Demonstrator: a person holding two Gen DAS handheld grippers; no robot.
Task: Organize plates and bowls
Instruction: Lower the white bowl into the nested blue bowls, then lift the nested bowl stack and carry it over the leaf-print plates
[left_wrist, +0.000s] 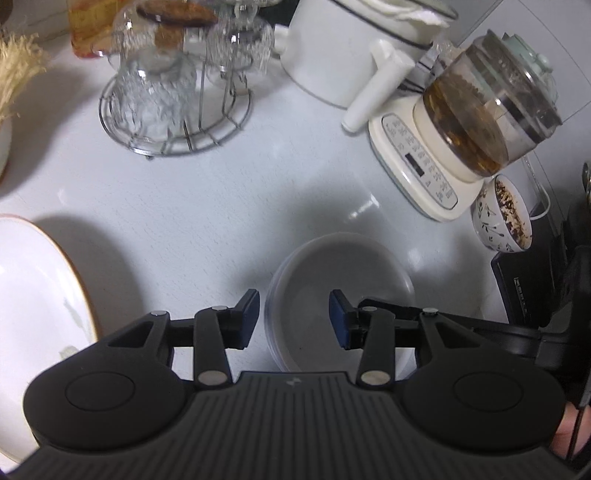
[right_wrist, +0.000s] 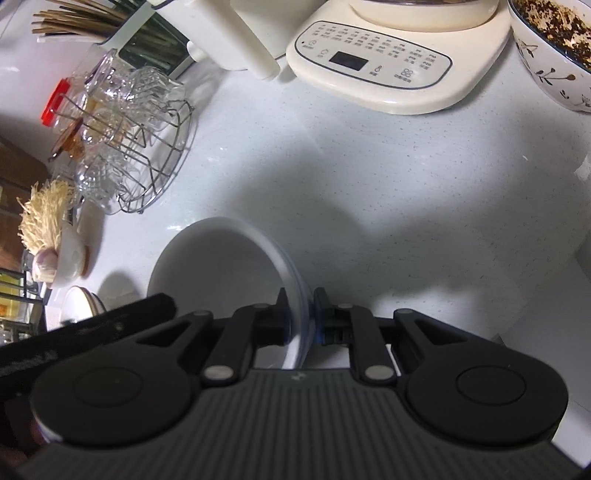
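The right claw (right_wrist: 300, 317) pinched the rim of the shallow white bowls (right_wrist: 221, 266), seemingly stacked; best kept level. The left claw (left_wrist: 293, 319) hung half-open, empty.

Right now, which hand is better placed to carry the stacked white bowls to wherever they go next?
Right. The right gripper is already shut on the bowls' rim, while the left gripper hangs open over them, gripping nothing.

Dim overhead light, soft shadows, fisheye edges blurred.
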